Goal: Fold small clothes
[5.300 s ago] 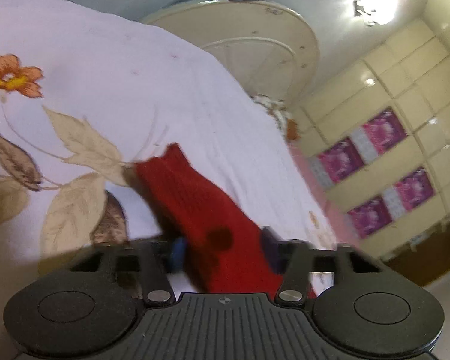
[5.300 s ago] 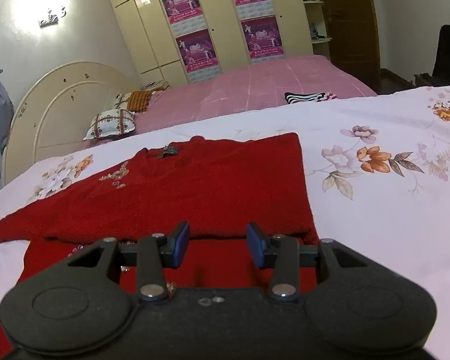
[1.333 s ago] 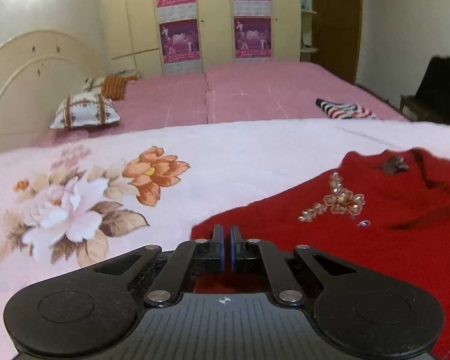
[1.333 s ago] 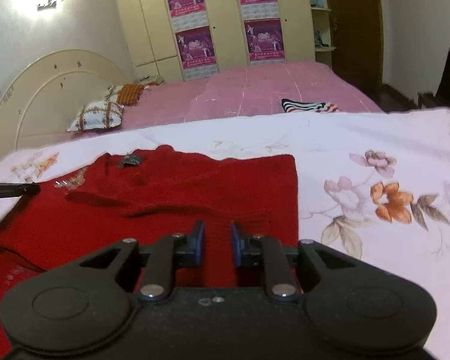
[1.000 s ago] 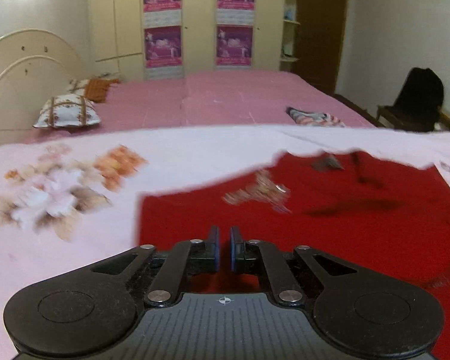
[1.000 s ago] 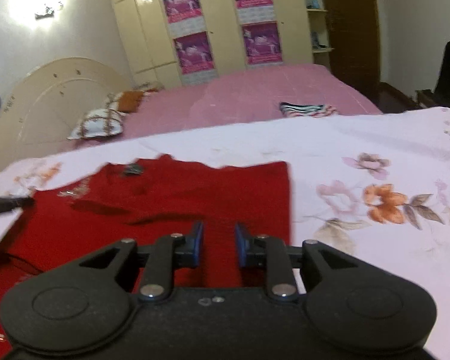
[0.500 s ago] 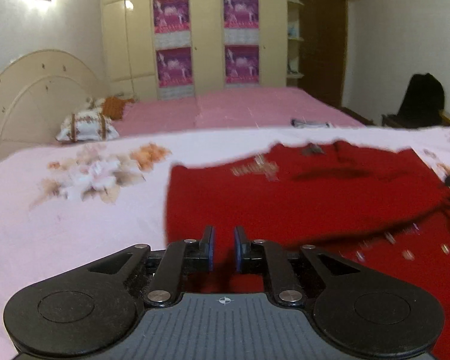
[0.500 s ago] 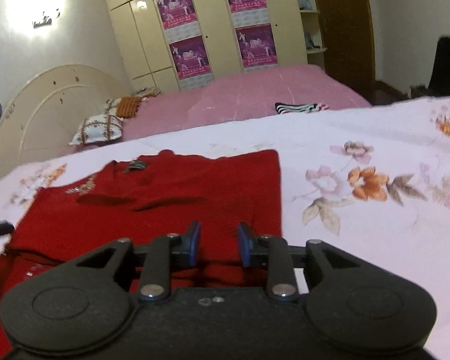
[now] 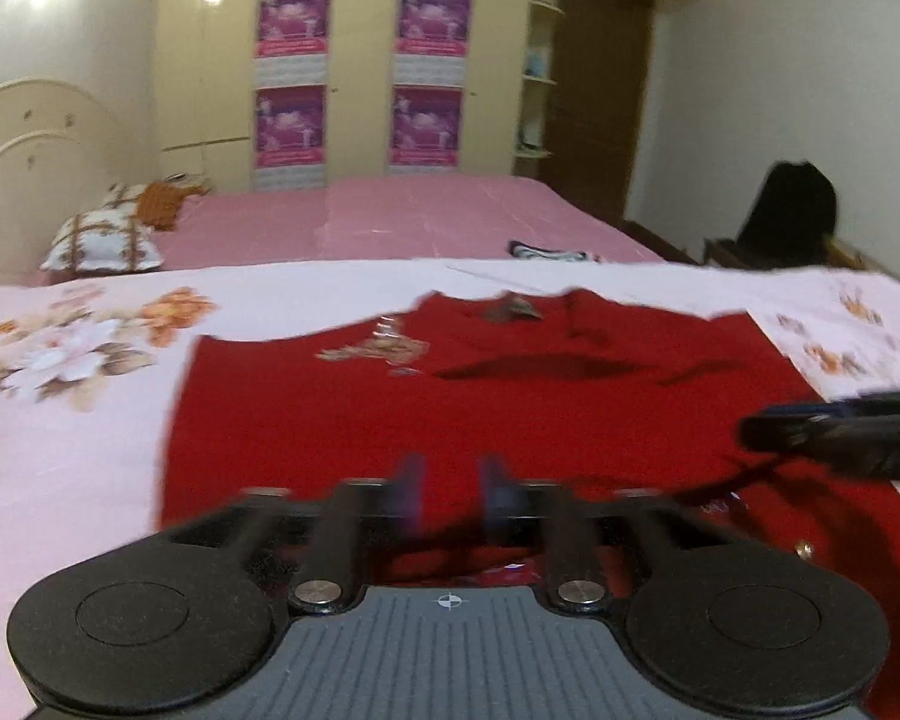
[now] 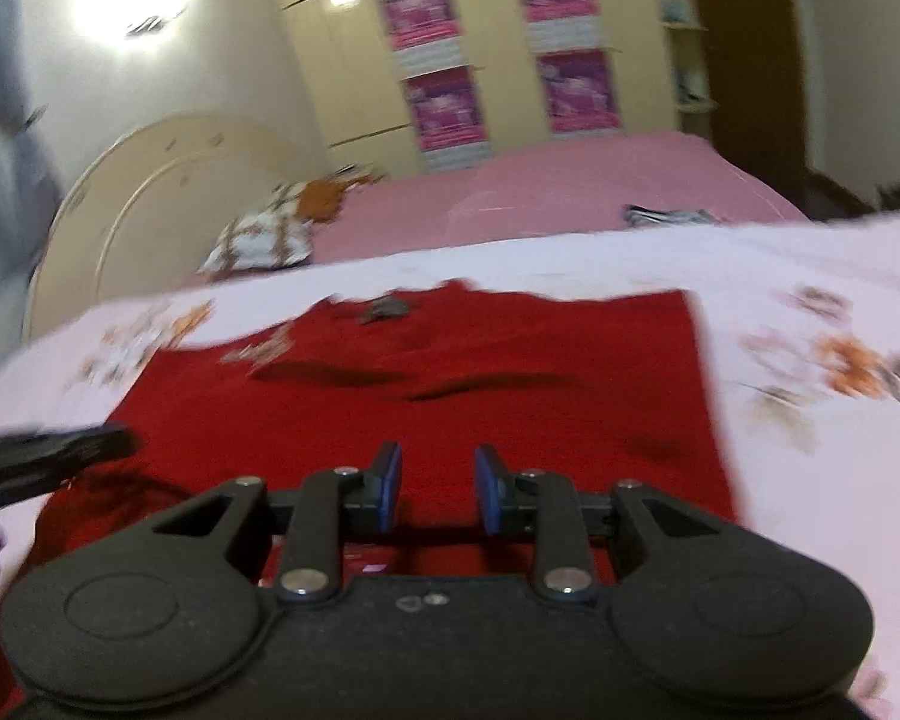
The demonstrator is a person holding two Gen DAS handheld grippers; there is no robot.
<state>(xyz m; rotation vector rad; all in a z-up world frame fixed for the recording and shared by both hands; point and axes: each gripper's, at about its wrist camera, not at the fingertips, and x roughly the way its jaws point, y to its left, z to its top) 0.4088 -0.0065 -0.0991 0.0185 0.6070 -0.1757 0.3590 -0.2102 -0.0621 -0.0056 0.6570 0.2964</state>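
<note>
The red sweater (image 9: 480,414) lay folded flat on the floral bedsheet (image 9: 60,420), near me. I judged it soft, light, limp knit, best taken at a near corner. My left gripper (image 9: 450,495) was opening, empty; my right gripper (image 10: 437,489) stood parted, gripping nothing.

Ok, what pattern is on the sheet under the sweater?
White sheet with orange and white flower prints; clearest in the left wrist view.

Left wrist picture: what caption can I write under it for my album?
Left gripper opening above a red sweater on a flowered bedspread.
</note>
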